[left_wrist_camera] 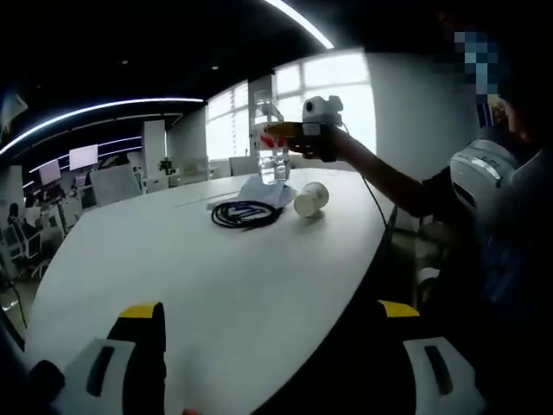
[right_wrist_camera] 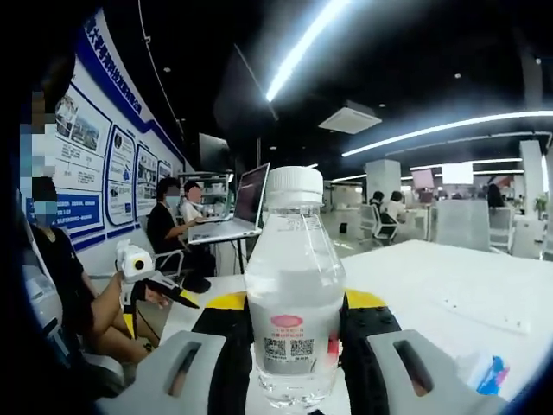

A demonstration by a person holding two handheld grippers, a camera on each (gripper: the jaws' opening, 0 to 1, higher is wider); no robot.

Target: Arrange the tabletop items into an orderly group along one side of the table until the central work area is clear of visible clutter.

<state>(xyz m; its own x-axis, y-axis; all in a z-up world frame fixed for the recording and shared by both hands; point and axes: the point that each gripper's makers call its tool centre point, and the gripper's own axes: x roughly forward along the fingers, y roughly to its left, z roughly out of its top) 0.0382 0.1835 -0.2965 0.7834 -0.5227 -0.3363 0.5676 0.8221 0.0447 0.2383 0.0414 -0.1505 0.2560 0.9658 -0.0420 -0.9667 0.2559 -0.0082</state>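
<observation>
A clear water bottle (right_wrist_camera: 294, 294) with a white cap stands upright between my right gripper's (right_wrist_camera: 294, 304) jaws, which are shut on it. In the left gripper view the bottle (left_wrist_camera: 270, 151) is held just above the far end of the white table (left_wrist_camera: 173, 259) by the right gripper (left_wrist_camera: 294, 131). Below it lie a coiled black cable (left_wrist_camera: 246, 213), a paper cup (left_wrist_camera: 311, 199) on its side and a white packet (left_wrist_camera: 263, 190). My left gripper (left_wrist_camera: 270, 311) is open over the table's near edge, holding nothing. It also appears as the left gripper (right_wrist_camera: 175, 296) at the left of the right gripper view.
The person holding the grippers stands at the table's right edge (left_wrist_camera: 484, 199). A white-and-blue packet (right_wrist_camera: 484, 376) lies by the bottle. A laptop (right_wrist_camera: 238, 212) and seated people are at another desk behind. Office chairs (left_wrist_camera: 112, 183) line the far side.
</observation>
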